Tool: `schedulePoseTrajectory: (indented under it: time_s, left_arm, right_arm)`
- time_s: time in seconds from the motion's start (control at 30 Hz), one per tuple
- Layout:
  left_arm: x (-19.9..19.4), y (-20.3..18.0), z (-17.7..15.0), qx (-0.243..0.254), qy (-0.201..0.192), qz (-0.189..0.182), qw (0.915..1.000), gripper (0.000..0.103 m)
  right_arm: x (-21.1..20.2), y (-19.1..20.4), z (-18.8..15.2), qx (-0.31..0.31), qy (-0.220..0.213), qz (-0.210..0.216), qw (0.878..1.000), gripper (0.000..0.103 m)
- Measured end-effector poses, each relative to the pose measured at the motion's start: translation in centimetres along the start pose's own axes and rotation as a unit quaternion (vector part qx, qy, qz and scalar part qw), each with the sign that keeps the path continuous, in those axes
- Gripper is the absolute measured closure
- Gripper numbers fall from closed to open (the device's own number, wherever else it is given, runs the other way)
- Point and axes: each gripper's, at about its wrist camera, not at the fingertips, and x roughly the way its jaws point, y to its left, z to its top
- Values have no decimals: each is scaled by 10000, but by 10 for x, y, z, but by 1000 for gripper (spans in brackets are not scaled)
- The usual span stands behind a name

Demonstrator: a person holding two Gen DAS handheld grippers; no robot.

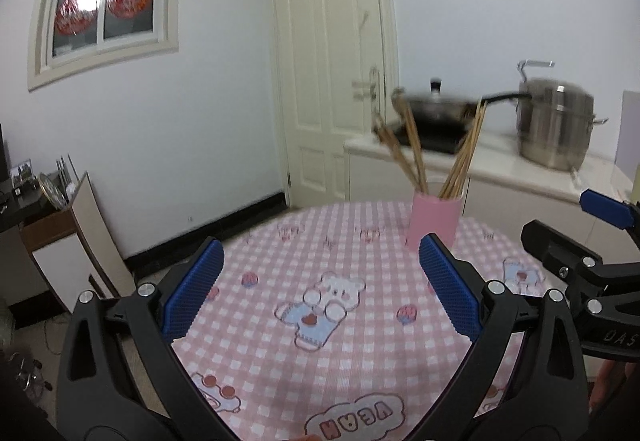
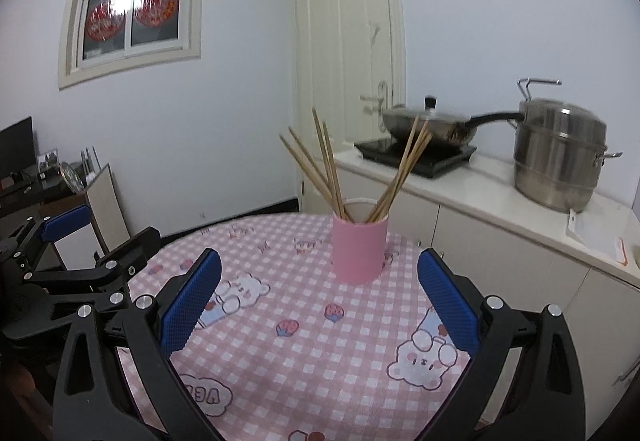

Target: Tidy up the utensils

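One pink cup (image 2: 360, 247) is seen standing upright toward the far side of a round table (image 2: 304, 361) covered in pink check, with roughly eight wooden chopsticks (image 2: 332, 169) fanned inside it, apparently already gathered. The left gripper (image 1: 320, 281) and right gripper (image 2: 320, 293) are held wide open and empty above the near cloth, probably withdrawn. No loose utensils are visible.
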Motion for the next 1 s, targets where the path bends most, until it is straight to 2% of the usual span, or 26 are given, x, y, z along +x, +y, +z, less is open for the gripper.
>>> schedulePoseTrajectory:
  time_s: [0.23,0.5,0.6,1.0]
  left_arm:
    - [55,6,-24,-83,1074,-15,9942,7]
    - [113,8,-52,-83,1949,57,9808,7]
    - [131,10,-61,-72,2191,109,9756,7]
    - [179,14,-82,-86,2712,172,9623,7]
  right_arm:
    - [47,-3,-13,-73,813,-16,9967,8]
    - [107,-13,-40,-181,1830,-60,9829,8]
    - [127,-18,-49,-224,2143,-73,9765,8]
    - [177,-29,-65,-351,2681,-109,9627,8]
